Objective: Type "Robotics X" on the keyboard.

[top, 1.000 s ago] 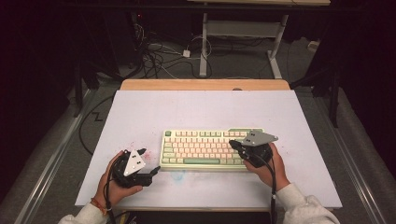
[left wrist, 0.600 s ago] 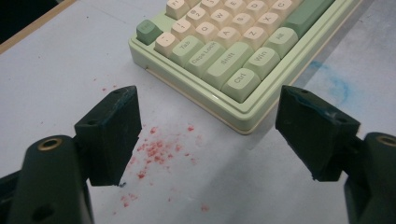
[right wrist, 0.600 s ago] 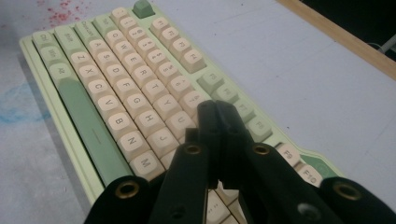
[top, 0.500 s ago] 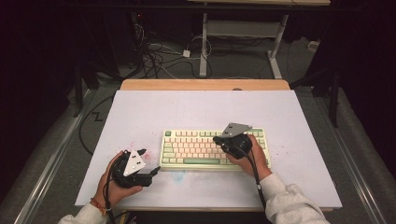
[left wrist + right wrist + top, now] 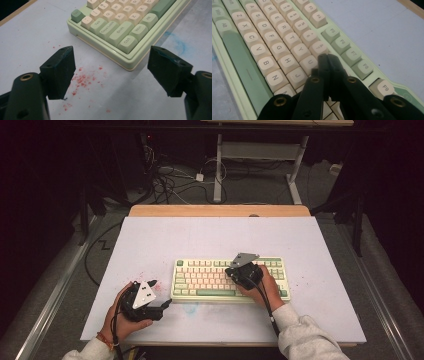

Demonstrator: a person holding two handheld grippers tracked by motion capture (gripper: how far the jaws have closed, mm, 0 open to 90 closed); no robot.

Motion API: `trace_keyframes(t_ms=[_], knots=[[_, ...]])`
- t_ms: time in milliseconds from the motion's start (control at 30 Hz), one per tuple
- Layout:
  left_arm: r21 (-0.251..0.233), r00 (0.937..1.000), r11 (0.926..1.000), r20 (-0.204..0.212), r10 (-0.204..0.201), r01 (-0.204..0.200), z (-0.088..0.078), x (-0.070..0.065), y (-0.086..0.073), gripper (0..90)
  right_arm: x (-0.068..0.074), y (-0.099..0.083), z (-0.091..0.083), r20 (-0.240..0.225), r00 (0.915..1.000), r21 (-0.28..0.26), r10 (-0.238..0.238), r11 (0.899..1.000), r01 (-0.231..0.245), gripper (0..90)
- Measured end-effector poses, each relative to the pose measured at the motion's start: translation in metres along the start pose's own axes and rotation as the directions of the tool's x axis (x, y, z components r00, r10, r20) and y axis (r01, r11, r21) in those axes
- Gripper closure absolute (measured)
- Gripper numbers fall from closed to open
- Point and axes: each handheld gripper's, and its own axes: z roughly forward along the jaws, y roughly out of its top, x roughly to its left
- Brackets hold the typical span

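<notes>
Right tongs (image 5: 327,58) pressed together, nothing pinched between the jaws, tips poised over the keyboard (image 5: 200,279) near the U and 7 keys; contact with a keycap impossible to tell. Seen from above as right tongs (image 5: 235,271) over the middle of the key rows, gripped by the right hand (image 5: 262,285), grey plate on top, cable trailing back along the sleeve.

Left tongs (image 5: 110,72) spread wide, empty, held low over the white desk (image 5: 150,240) just off the keyboard's near left corner. Straight ahead of these tongs: the keyboard (image 5: 125,27) corner with Ctrl, Shift, Caps Lock and Tab, close beyond the jaw tips but apart from them. Between and below the jaws: red specks (image 5: 83,80) scattered on the desk surface. Beyond the right-hand jaw: a faint blue smear (image 5: 178,43). From above, left tongs (image 5: 165,305) held in the left hand (image 5: 122,317), pointing toward the keyboard's front edge.
</notes>
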Motion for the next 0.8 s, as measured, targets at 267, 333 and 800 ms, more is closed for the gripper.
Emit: trace_keyframes(t_ms=[267,333,800], knots=[[0.007,1.0,1.0,0.001,0.005,-0.005,0.0,0.0,0.0,21.1,0.001,0.001,-0.003,-0.004,1.0,-0.005,0.0,1.0,0.0,90.0],[0.006,1.0,1.0,-0.003,0.004,-0.004,0.0,0.0,0.0,21.1,0.001,0.001,-0.007,-0.001,1.0,-0.025,0.008,1.0,-0.008,90.0],[0.013,1.0,0.9999,-0.004,0.007,-0.007,0.0,0.0,0.0,20.9,-0.002,0.001,-0.034,0.025,0.9992,-0.153,0.03,0.988,-0.026,72.3]])
